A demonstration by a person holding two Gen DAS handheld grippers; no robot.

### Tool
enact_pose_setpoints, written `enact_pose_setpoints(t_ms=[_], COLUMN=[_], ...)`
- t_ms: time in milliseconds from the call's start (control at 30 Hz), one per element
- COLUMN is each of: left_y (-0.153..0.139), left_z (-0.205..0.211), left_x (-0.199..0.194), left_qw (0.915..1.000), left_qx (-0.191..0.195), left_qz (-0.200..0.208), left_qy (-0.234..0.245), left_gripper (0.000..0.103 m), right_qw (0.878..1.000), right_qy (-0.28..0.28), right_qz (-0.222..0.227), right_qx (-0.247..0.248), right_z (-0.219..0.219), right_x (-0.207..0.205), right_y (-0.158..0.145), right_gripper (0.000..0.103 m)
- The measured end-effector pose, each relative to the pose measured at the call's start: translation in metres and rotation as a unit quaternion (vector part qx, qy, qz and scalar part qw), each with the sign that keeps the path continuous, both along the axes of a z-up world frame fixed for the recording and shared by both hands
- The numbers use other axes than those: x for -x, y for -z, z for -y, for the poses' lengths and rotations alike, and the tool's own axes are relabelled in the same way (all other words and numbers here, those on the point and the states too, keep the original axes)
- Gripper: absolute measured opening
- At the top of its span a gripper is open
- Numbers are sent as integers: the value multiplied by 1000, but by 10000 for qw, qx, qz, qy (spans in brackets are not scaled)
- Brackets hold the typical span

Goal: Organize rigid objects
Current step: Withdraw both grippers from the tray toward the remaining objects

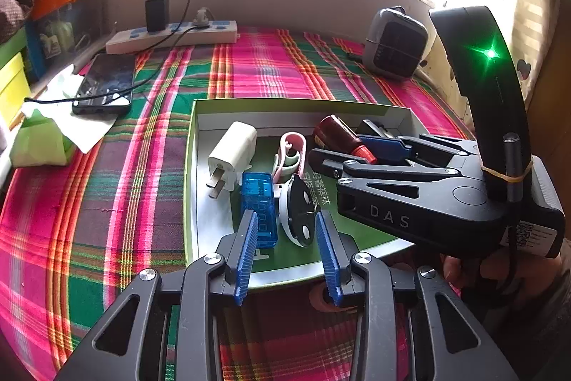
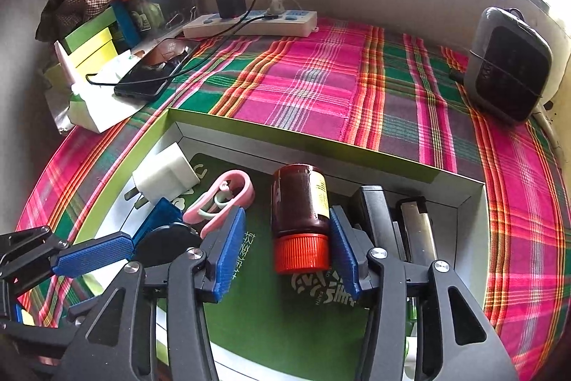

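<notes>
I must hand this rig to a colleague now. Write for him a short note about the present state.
Left gripper: open, holding nothing; the round black-and-white device and blue USB tester lie between its fingers.
Right gripper: open around the brown bottle with the red cap, which lies in the box.
Also in the box: white charger, pink clip, dark items at the right end.
Done: all visible small objects are in the box.
Left: withdraw both grippers; nothing loose shows on the cloth.

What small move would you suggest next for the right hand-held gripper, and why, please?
Probably lift the right hand-held gripper straight up and clear: the brown glass bottle with the red cap already lies inside the green cardboard box, with a gap at one pad.
</notes>
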State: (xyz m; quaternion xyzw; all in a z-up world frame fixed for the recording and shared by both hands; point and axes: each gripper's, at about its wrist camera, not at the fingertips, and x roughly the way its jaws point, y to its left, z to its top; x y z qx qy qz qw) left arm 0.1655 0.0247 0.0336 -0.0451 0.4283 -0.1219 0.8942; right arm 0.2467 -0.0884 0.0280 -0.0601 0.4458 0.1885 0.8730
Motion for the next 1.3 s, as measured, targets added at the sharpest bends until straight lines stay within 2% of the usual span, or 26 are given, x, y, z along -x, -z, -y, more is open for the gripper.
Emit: enact_pose_setpoints(t_ms=[700, 1067, 1300], left_y=[-14, -21, -22], left_z=[-10, -22, -28], left_x=[30, 47, 59], left_qw=[9998, 9993, 9989], left_qx=[128, 206, 306], left_qz=[158, 264, 267], left_qy=[-59, -175, -213], left_gripper=[33, 34, 34], right_qw=[9997, 9987, 9969], right_qy=[128, 253, 571], right_qz=[152, 321, 466], right_qx=[-136, -292, -288], right_z=[0, 7, 24], right_x=[27, 55, 81], right_y=[-17, -33, -37], right_gripper=[50, 50, 50])
